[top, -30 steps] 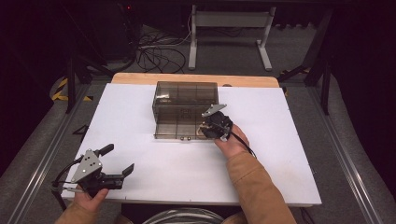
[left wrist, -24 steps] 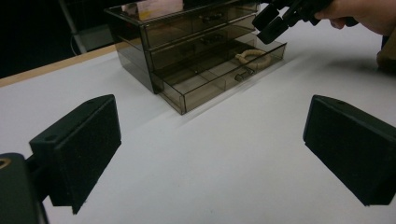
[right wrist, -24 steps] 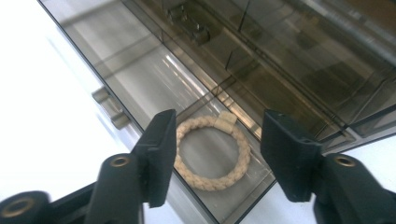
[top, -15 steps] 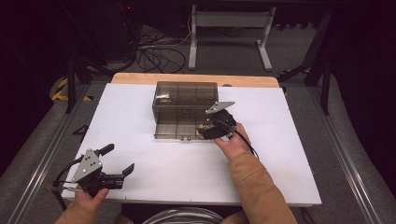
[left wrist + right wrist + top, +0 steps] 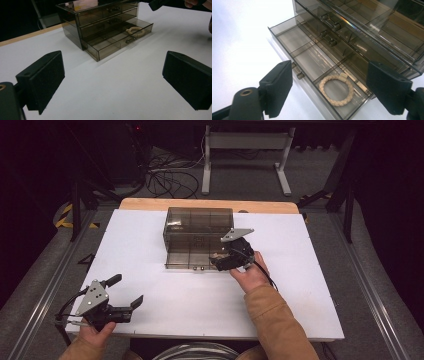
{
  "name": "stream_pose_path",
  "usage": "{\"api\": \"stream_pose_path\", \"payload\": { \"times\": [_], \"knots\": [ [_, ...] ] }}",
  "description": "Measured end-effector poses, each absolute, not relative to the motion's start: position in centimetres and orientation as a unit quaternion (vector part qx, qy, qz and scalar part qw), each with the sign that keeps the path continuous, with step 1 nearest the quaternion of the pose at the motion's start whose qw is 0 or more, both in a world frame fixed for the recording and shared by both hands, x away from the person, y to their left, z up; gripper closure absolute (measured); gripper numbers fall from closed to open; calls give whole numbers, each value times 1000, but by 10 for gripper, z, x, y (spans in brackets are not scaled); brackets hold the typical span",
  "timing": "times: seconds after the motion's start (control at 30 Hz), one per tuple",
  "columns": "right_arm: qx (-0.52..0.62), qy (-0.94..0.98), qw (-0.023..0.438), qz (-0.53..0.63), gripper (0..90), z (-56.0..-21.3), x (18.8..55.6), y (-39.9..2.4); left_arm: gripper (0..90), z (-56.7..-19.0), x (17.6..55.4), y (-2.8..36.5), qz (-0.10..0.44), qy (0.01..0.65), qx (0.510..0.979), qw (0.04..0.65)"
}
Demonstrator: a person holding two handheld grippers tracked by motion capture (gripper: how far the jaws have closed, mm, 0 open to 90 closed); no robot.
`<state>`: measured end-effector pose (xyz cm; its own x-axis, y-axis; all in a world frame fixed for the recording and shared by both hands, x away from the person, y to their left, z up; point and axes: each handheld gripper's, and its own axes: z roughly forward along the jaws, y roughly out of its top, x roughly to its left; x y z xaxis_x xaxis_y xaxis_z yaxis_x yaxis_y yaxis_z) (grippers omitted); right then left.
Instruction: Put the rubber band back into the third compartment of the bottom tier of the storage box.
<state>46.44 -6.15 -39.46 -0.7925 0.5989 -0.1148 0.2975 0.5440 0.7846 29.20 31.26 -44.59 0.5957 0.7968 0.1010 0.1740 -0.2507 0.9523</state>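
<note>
Right hand-held gripper (image 5: 329,92) above bracelet (image 5: 336,90) in drawer (image 5: 287,35)

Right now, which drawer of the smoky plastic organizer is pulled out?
The bottom drawer of the organizer. It juts forward with a braided cream bracelet lying in its end compartment; the two drawers above sit pushed in flush.

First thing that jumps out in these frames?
The smoky clear drawer chest in the middle of the white table, its bottom drawer pulled out. A cream braided bracelet lies in that drawer's end compartment, right under the right gripper, whose jaws have just been opening with nothing between them.
</note>
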Motion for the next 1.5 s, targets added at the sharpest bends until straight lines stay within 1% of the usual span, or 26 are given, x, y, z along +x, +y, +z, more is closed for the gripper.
{"api": "stream_pose_path", "payload": {
  "times": [0.33,0.47,0.6,0.77,0.87,1.0,1.23,1.5],
  "knots": [
    [257,852,192,414,138,-388,459,-66,48,-446,292,313,303,332,730,514],
    [254,851,187,420,86,-384,455,-68,48,-446,292,313,304,332,730,515],
    [253,845,188,433,57,-377,448,-75,48,-446,292,314,304,333,730,515],
    [250,840,182,446,26,-371,438,-84,48,-446,292,313,305,333,729,515],
    [241,838,167,459,10,-370,433,-89,48,-446,292,313,306,334,728,514],
    [235,832,166,475,4,-369,425,-99,48,-445,292,314,304,337,727,516],
    [216,820,177,499,0,-370,408,-117,48,-445,292,315,305,337,725,518],
    [219,811,193,508,0,-381,395,-136,48,-445,292,314,306,337,724,517]
  ]
}}
